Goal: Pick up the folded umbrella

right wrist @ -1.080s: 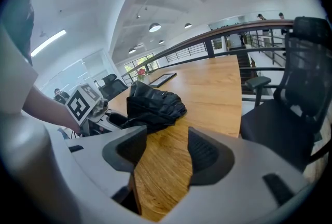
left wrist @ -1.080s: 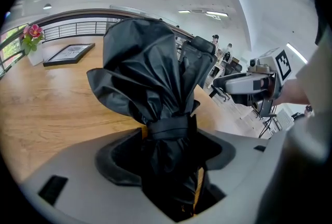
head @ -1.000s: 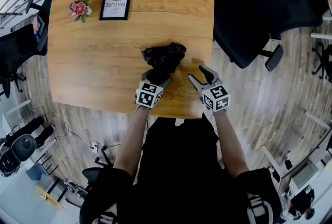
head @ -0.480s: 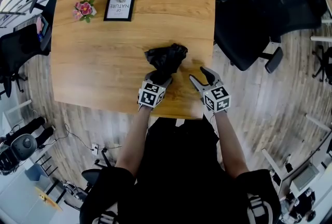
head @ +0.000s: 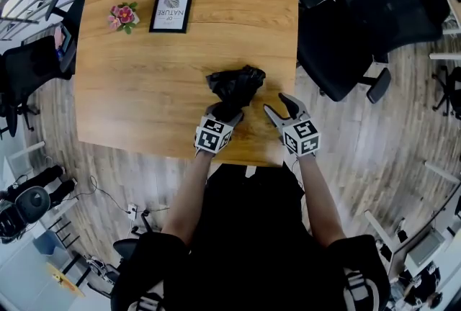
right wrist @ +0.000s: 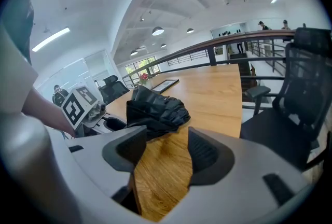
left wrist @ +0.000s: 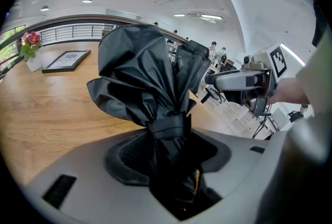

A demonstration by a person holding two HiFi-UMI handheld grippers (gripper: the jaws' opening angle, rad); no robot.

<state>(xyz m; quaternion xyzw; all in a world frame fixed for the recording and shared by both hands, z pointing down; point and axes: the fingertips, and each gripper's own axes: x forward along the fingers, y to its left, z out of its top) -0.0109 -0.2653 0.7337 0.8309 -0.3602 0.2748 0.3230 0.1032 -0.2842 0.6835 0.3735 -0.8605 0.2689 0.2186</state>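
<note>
Head view: my left gripper (head: pixel 225 115) and right gripper (head: pixel 276 104) both slant down over the table's (head: pixel 144 72) near edge, forearms reaching forward.
Left gripper view: the jaws have just been closing and now clamp the folded umbrella (left wrist: pixel 150 78) at its strap.
Right gripper view: I see the jaws apart over bare wood, with the umbrella far-left of them.

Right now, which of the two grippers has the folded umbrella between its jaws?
The left gripper: its jaws have just been closing and clamp the folded black umbrella. The right gripper stands open, only wooden table between its jaws.
</note>
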